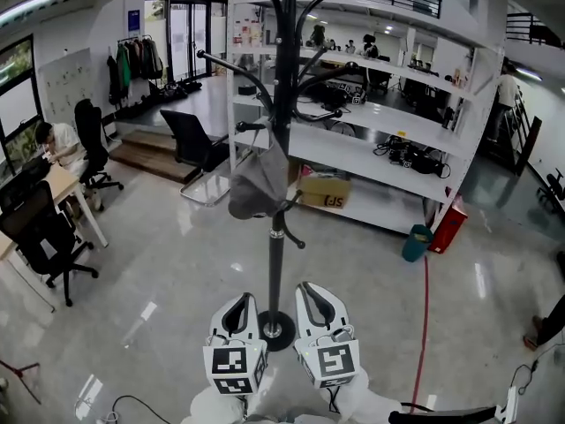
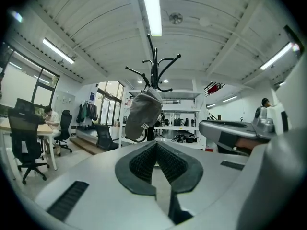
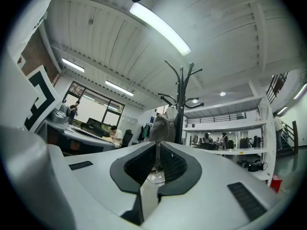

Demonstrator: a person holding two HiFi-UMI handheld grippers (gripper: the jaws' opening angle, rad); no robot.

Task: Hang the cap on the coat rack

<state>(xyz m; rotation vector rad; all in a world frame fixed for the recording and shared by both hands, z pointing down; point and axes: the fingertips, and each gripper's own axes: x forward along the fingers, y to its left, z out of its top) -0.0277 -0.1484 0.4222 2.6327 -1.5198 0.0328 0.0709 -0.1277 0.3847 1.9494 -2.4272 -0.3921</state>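
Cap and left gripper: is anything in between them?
No. In the left gripper view, only empty air separates the left gripper from the cap hanging on the coat rack.

You can read one print only: dark letters "SF" on the side of the brown cardboard box [image 1: 323,191] low in the white metal shelving unit [image 1: 353,160]. The white mark on the grey fabric cap [image 2: 142,113] is too small for you to read.

Glossy floor [image 1: 159,272] (white shelving [image 1: 371,148] behind)
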